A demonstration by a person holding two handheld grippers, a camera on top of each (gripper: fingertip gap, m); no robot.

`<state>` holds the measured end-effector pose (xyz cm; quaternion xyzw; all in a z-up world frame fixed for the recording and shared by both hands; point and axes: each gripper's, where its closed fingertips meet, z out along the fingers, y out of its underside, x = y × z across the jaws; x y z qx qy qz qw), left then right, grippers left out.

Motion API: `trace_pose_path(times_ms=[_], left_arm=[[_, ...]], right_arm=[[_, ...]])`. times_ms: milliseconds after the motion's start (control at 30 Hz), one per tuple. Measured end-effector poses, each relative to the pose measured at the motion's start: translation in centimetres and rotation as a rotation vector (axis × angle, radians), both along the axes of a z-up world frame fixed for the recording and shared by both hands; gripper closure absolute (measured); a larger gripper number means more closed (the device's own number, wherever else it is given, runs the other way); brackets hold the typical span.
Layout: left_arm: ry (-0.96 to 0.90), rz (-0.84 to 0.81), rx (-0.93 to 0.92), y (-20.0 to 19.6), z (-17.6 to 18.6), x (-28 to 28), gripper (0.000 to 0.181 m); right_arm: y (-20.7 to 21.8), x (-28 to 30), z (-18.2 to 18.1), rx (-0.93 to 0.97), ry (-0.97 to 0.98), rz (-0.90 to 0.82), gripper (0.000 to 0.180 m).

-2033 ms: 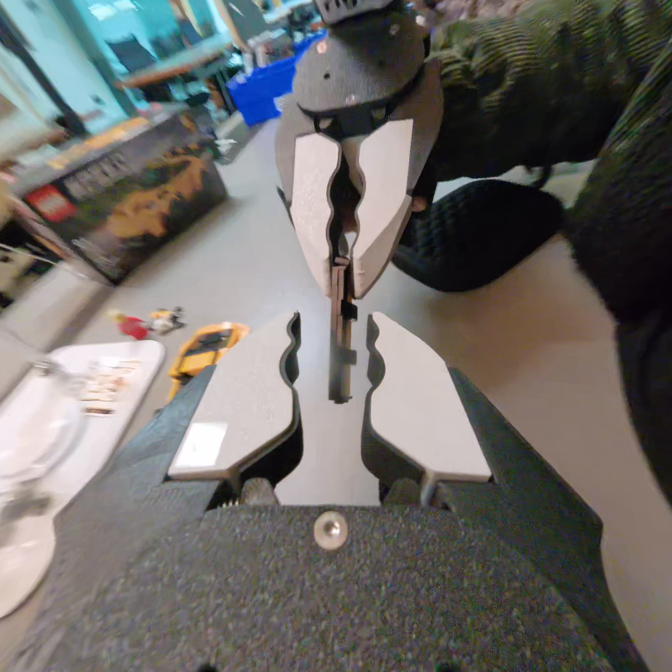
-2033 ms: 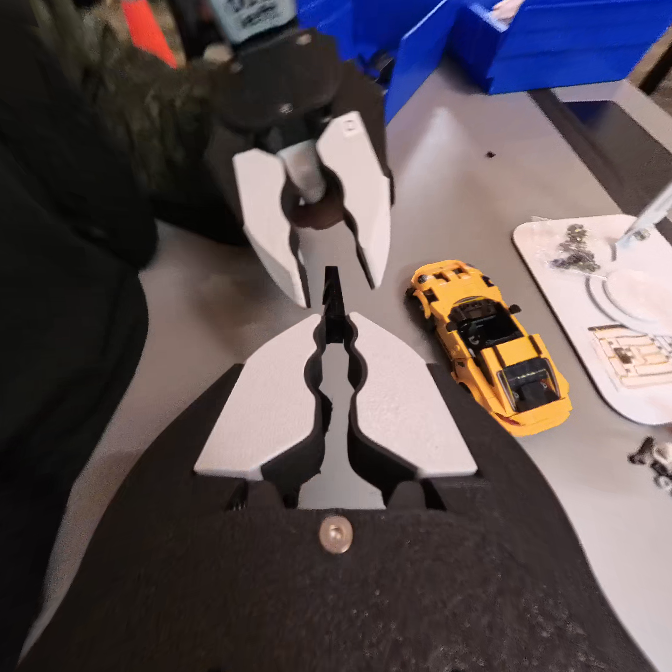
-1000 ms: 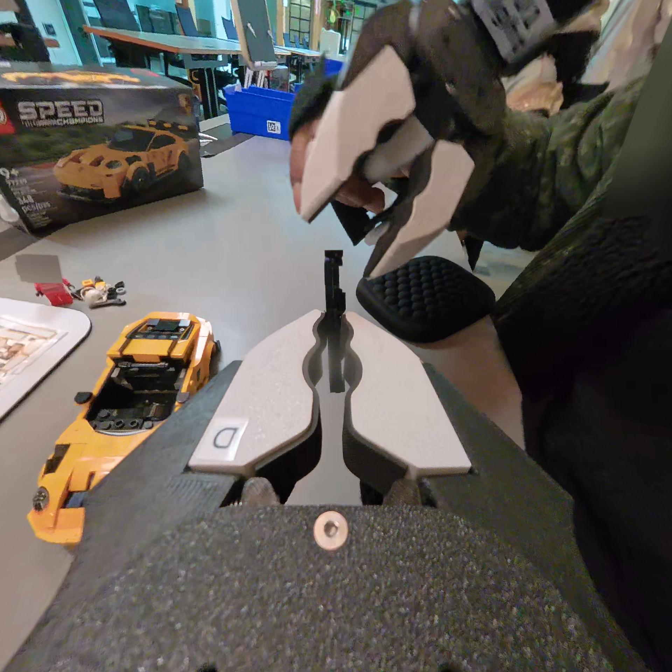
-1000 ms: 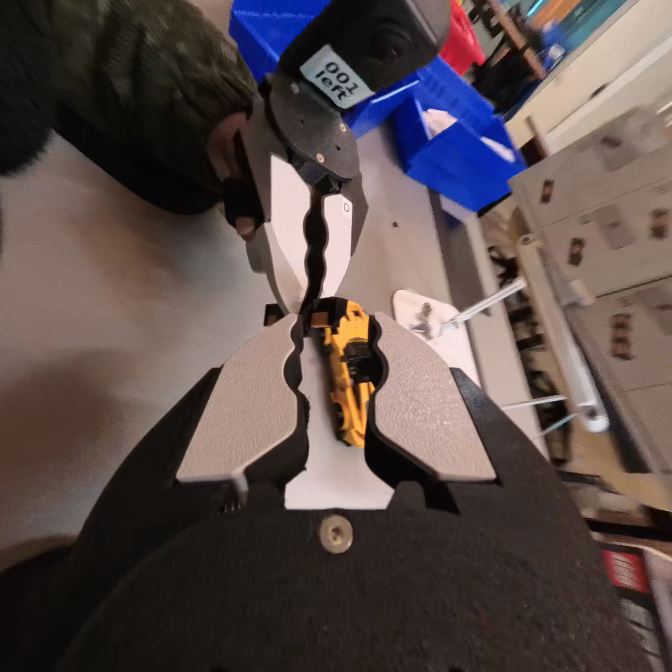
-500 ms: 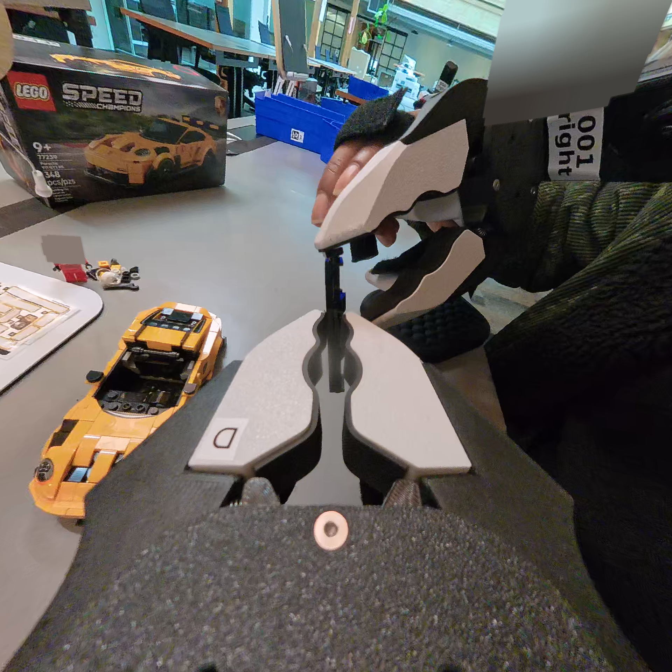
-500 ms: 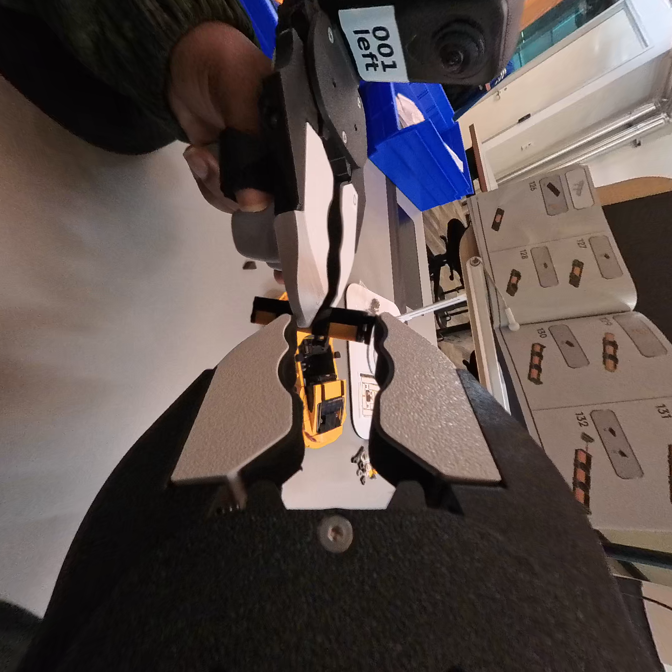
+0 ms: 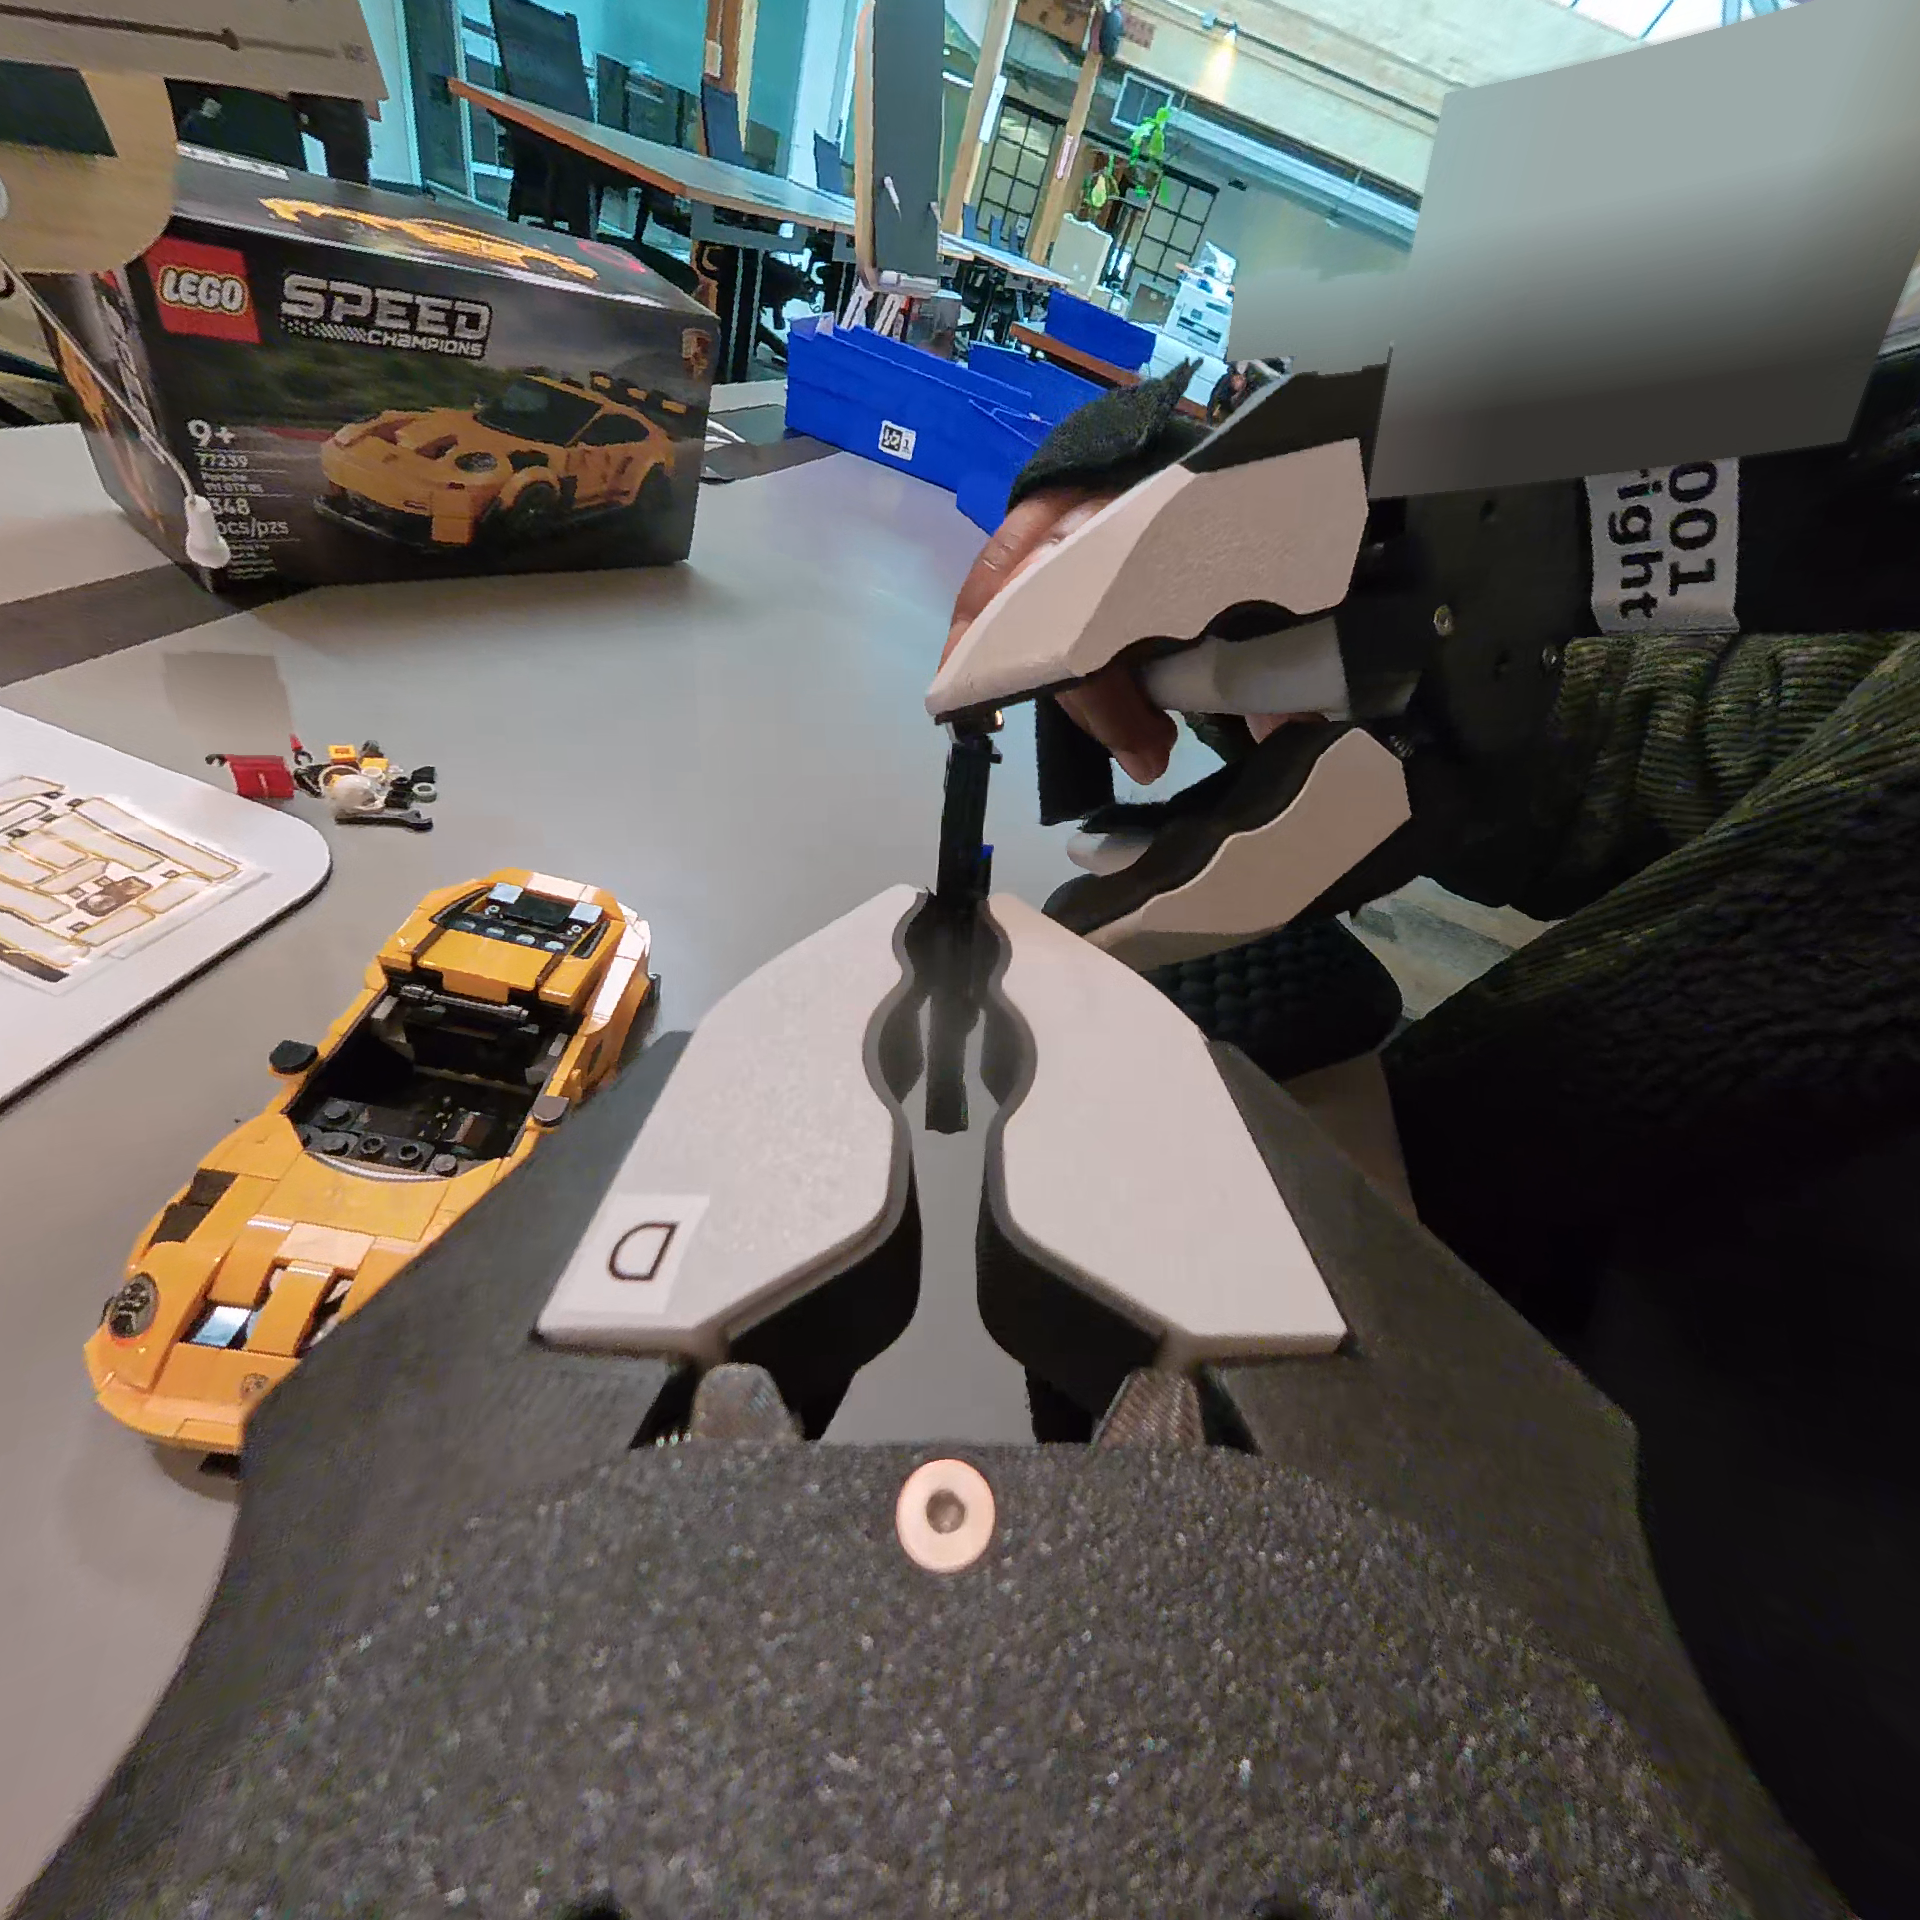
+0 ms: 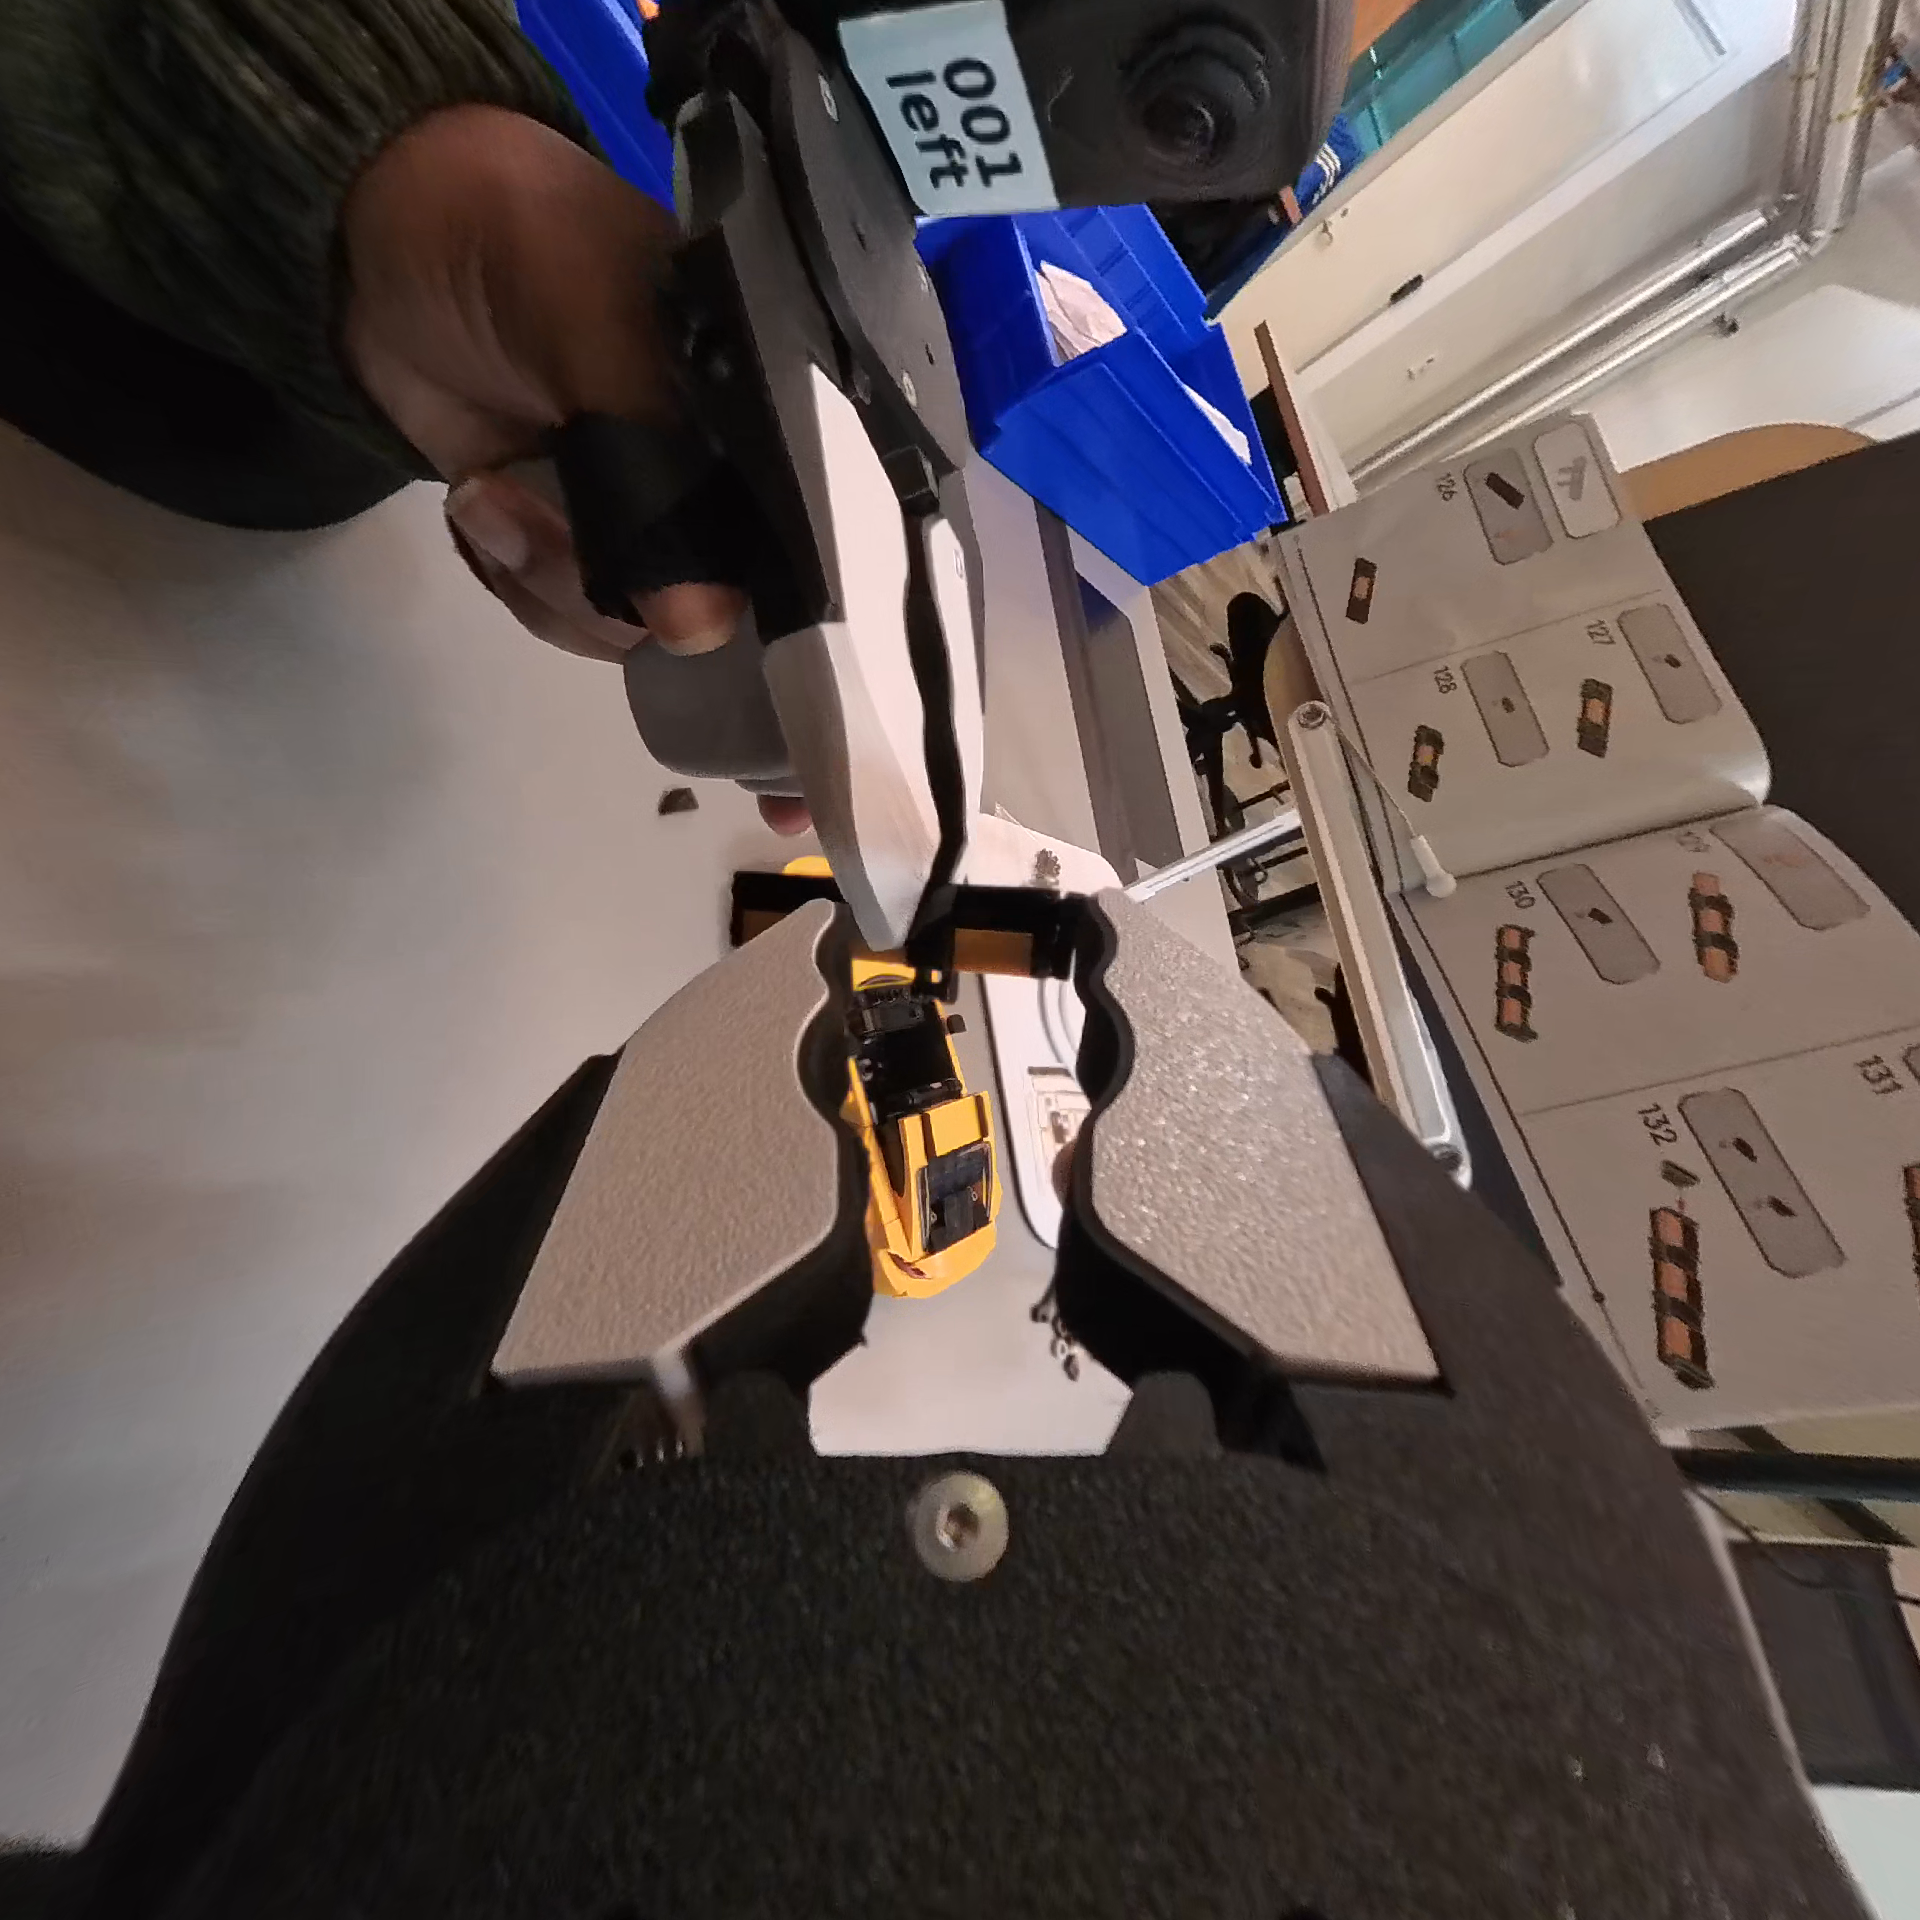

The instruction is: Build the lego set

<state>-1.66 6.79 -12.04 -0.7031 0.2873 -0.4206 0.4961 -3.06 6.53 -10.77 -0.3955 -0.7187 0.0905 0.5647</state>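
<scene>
Holding a thin black sub-assembly (image 7: 961,935) upright in my left claw (image 7: 951,914), whose jaws are pinched narrow on it, I work above the grey surface (image 7: 623,707) while my right claw (image 7: 1049,790), jaws spread wide, presses its upper fingertip (image 7: 956,701) on the strip's top end. This looks like a mid-air seating step: a small part being pushed home before the piece goes to the yellow car (image 7: 384,1101), which sits roofless on the surface just beside my left claw, its cockpit open. The next move, I judge, calls for a straight push along the strip without twisting it out of the pinch, then a carry to the car. From the right wrist view the strip shows an orange band (image 8: 992,948) crossing between my right claw's tips, but whether either tip grips it I cannot tell. The contact point is hidden under the fingertip, the strip's lower end vanishes between the pads, and the loose parts (image 7: 353,784) beyond the white tray (image 7: 281,862) are too small to identify. An instruction booklet (image 8: 1621,935) stands open, cut off at the frame edge.
</scene>
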Motion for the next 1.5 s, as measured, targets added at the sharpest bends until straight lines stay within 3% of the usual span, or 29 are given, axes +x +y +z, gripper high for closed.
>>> trace_pose_path(times_ms=[1500], left_arm=[[0.075, -0.061, -0.224, -0.1, -4.3, 0.8, 0.175]], right_arm=[[0.2, 0.0, -4.5, -0.008, -0.079, -0.138, 0.137]])
